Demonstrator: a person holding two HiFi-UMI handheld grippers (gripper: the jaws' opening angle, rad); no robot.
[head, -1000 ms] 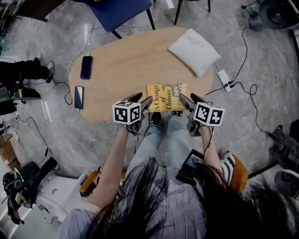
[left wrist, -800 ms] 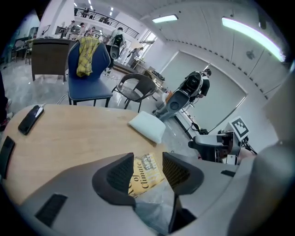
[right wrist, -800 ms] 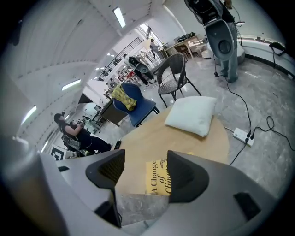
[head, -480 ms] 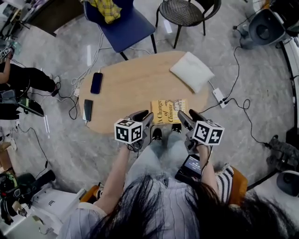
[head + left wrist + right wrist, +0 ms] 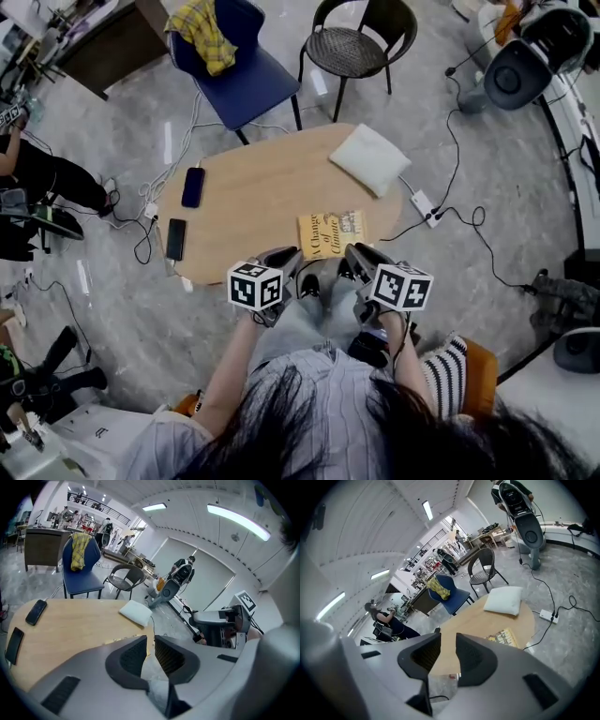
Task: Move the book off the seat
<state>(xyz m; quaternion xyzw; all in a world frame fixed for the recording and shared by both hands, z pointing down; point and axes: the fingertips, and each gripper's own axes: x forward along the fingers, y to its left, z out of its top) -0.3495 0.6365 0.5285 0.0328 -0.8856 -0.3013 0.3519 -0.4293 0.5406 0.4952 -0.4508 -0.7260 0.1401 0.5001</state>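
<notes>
The yellow book (image 5: 331, 232) lies flat on the oval wooden table (image 5: 253, 202), near its front edge; it also shows in the right gripper view (image 5: 502, 637). My left gripper (image 5: 289, 258) (image 5: 150, 646) hangs above the table's front edge, left of the book and apart from it. Its jaws have just been closing and stand a narrow slit apart, nothing between them. My right gripper (image 5: 356, 255) (image 5: 447, 644) hovers just in front of the book, not touching it. Its jaws have also been closing; a clear gap remains and holds nothing.
A white pillow (image 5: 369, 159) lies at the table's far right. Two dark phones (image 5: 193, 187) (image 5: 175, 238) rest on its left side. Behind stand a blue chair (image 5: 248, 70) with a yellow plaid cloth (image 5: 204, 33) and a black chair (image 5: 354, 47). A power strip (image 5: 422, 206) and cables lie on the floor.
Both grippers have risen and pulled back from the book toward the person. Their jaws have narrowed. The book stays where it lay on the table.
</notes>
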